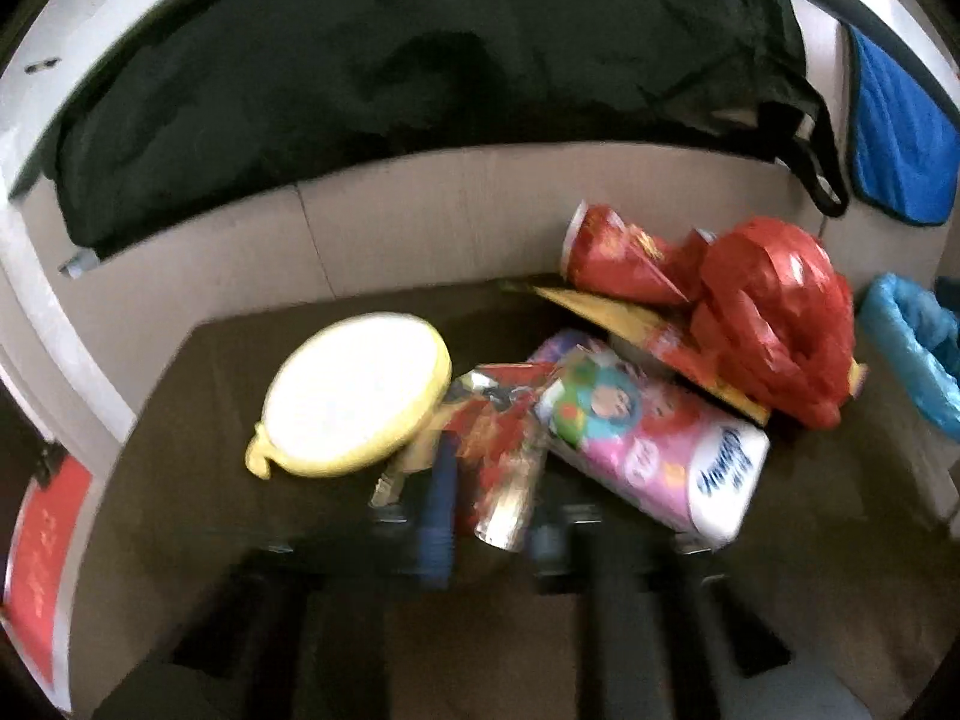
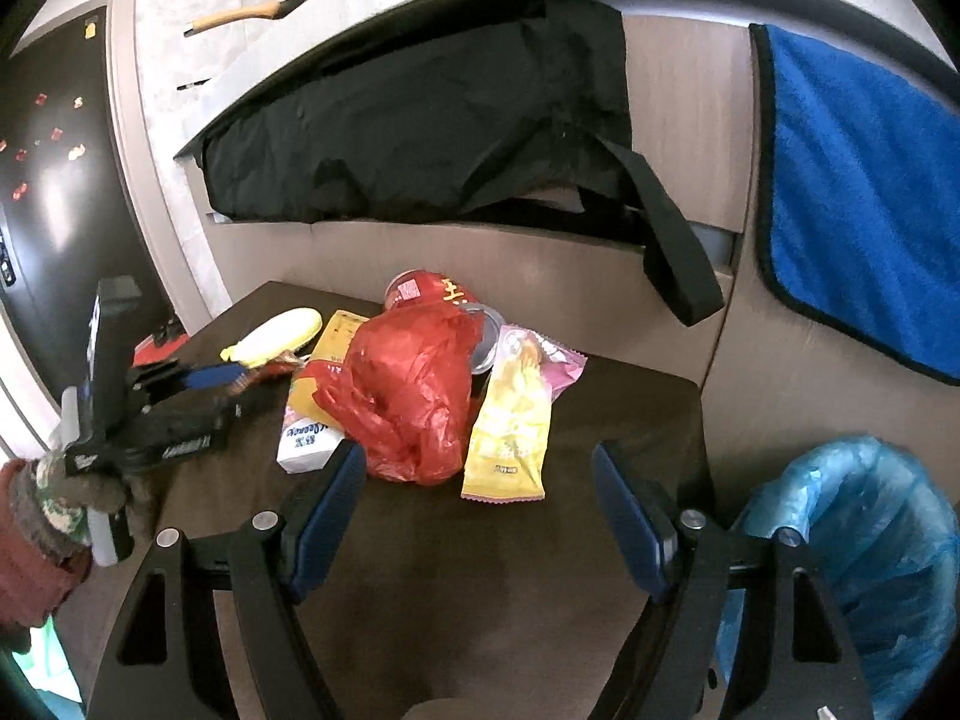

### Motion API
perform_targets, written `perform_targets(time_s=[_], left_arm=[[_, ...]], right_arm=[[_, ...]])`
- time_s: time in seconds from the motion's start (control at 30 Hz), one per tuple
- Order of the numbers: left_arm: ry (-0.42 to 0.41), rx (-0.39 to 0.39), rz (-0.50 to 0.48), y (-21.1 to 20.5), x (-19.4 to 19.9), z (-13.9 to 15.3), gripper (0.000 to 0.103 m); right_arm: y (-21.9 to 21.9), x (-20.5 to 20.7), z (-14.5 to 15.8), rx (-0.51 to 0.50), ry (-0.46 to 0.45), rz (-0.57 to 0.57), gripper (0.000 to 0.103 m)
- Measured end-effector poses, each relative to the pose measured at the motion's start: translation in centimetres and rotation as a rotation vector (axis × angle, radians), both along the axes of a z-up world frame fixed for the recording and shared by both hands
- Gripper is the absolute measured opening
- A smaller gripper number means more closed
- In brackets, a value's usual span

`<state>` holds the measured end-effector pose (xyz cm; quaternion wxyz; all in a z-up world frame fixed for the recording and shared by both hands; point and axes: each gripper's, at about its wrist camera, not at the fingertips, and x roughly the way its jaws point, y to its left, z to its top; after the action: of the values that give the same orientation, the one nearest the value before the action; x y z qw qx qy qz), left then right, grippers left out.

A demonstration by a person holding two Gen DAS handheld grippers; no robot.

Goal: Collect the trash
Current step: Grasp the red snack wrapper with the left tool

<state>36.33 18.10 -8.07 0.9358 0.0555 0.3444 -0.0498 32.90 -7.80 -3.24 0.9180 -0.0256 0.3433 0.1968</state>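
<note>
Left claw around foil wrapper

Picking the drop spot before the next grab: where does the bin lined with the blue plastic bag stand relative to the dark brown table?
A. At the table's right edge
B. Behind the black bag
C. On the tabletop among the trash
A: in the right wrist view the bin lined with the blue plastic bag stands off the right edge of the dark brown table.

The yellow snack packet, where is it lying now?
In the right wrist view, the yellow snack packet lies flat on the dark table, just right of the red plastic bag.
</note>
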Motion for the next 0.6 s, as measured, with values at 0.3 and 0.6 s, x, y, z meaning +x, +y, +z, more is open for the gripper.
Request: perform_targets(time_s=[0.3, 0.6], left_arm=[[-0.135, -0.225, 0.120, 6.1, -5.7, 3.8, 0.007], [-0.194, -0.378, 0.289, 12.7, -9.1, 2.8, 0.007]], right_arm=[[3.6, 0.4, 0.6, -0.023, 0.011, 0.081, 0.075], [13.4, 1.9, 1.0, -0.039, 0.029, 0.257, 0.075]])
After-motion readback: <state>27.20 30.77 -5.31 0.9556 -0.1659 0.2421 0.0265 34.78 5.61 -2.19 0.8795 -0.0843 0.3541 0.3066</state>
